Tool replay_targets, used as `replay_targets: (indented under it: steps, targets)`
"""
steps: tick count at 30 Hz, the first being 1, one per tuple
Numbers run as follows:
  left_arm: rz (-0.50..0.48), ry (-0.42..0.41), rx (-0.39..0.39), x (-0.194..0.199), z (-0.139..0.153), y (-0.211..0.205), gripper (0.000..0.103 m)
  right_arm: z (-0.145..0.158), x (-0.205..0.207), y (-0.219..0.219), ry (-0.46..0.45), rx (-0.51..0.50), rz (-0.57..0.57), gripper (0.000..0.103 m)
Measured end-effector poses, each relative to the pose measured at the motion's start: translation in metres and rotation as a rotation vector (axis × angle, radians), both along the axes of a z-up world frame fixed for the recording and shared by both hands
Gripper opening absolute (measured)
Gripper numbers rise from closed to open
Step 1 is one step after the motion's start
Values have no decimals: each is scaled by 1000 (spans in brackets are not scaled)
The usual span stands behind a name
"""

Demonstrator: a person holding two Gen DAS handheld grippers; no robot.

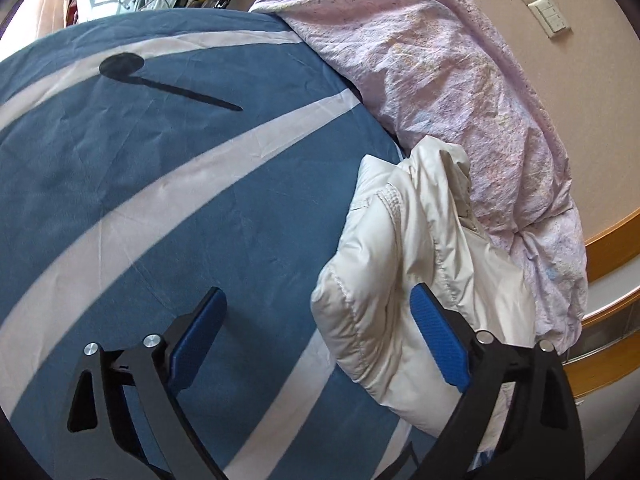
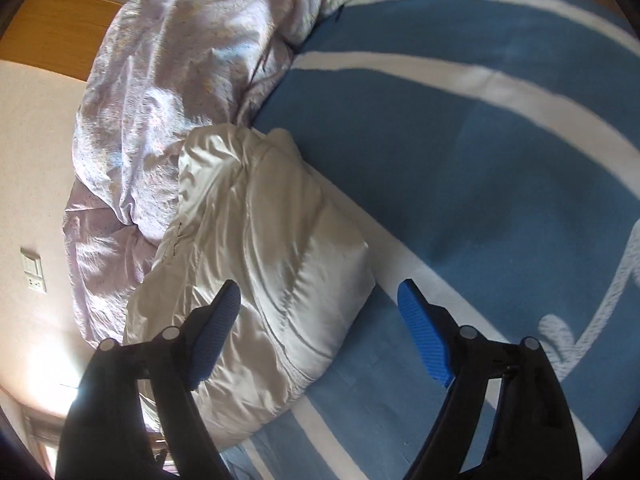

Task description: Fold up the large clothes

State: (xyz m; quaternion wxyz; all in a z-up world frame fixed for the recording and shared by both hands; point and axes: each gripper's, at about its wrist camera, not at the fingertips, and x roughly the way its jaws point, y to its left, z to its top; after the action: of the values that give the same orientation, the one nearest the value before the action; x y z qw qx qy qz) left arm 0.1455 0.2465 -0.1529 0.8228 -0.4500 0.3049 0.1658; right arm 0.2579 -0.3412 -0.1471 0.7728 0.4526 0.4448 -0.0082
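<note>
The white padded jacket (image 1: pixel 404 280) lies bunched on the blue-and-white striped bedsheet (image 1: pixel 160 200), pressed up against a crumpled lilac duvet (image 1: pixel 440 80) that is heaped along the wall side of the bed; in the right wrist view the same jacket (image 2: pixel 260 260) shows as a thick, puffy bundle with one rounded end toward the open sheet. The left gripper (image 1: pixel 320 336) has its jaws wide with nothing clamped, one blue pad over the bare sheet and the other in front of the jacket's near edge; the right gripper (image 2: pixel 320 328) is likewise wide and holds nothing, its jaws straddling the jacket's lower corner (whether either pad brushes the fabric cannot be told). The step in hand appears to be taking hold of the jacket to lay it out for folding; to do that well, each gripper probably wants a separate edge or corner rather than the middle of the bundle, since padded fabric is slippery and springs back; a bite on a stitched seam should hold better than one on a puffed panel; and the jacket should be drawn out onto the open sheet, away from the duvet, so the two do not snag together.
</note>
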Motion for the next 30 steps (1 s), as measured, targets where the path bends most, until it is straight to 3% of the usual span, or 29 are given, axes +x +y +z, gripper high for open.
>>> replay_targets:
  steps: [10, 14, 17, 19, 22, 30]
  targets:
    - [-17, -41, -31, 23, -11, -33, 75, -10, 6, 9, -71, 27, 9, 68]
    - [6, -70, -82, 31, -16, -29, 66, -13, 7, 8, -107, 56, 2, 63]
    - [22, -104, -142, 31, -20, -23, 50, -16, 7, 7, -120, 74, -1, 51]
    - [11, -129, -149, 30, -18, -21, 35, -14, 5, 7, -139, 78, 5, 42]
    - [-13, -172, -149, 29, -9, -19, 24, -9, 3, 7, -175, 91, 16, 31]
    - [-35, -247, -117, 24, 19, -13, 18, 22, -3, 17, -274, 52, 74, 22]
